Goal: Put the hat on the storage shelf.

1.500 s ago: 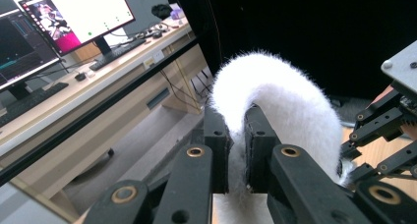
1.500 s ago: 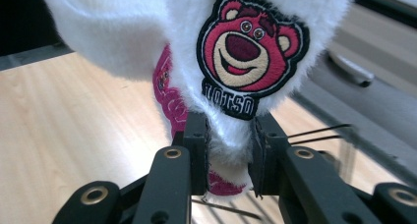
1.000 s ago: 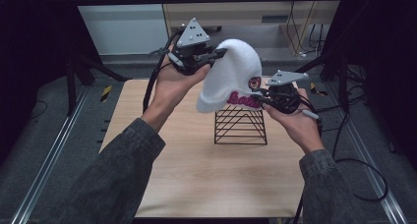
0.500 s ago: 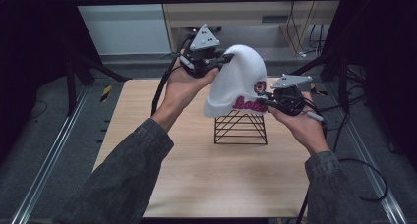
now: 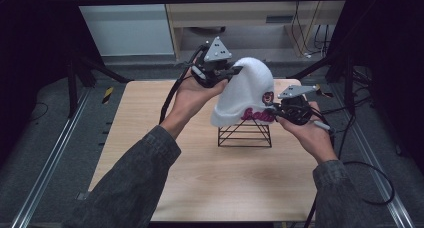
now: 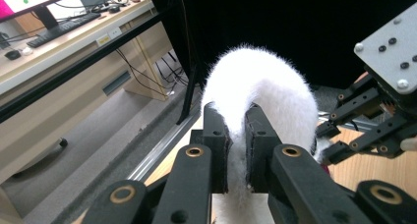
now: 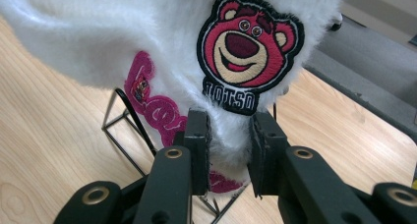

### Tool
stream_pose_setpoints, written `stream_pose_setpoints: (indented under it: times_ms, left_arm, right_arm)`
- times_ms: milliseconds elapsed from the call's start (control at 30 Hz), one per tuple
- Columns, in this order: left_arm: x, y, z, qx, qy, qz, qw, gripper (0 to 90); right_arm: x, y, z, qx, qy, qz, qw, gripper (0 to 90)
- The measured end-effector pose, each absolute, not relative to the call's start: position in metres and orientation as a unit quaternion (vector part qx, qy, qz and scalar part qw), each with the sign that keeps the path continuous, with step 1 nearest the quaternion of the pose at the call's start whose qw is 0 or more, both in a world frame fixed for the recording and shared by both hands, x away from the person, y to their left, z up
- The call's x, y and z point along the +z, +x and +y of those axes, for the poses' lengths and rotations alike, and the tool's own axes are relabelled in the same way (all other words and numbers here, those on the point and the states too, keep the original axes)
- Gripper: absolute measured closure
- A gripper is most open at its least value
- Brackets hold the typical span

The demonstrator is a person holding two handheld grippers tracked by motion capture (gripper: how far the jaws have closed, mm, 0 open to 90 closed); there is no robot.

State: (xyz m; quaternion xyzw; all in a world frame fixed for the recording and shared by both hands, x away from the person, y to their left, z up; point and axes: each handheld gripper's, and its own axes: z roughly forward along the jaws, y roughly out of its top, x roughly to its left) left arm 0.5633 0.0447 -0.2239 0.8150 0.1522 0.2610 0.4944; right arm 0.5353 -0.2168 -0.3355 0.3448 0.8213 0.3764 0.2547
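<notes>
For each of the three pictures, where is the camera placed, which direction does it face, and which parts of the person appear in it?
High view: fixed above the person's side, facing forward and down on the light wooden table; both forearms, hands and grippers enter from below.
Left gripper view: rides the left gripper, looking along its black jaws, which pinch the fluffy white knitted hat.
Right gripper view: rides the right gripper, facing the hat's bear patch and the black wire stand.
Shared: all three show the hat; the left gripper view also shows the right gripper.
</notes>
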Motion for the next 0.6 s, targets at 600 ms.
stream_pose_setpoints:
  times_ms: [600]
  left_arm:
    - [-0.253,0.566,0.038,0.241,0.832,0.147,0.477,82.5]
  right_arm:
    - [-0.359,0.532,-0.229,0.353,0.357,0.830,0.243,74.6]
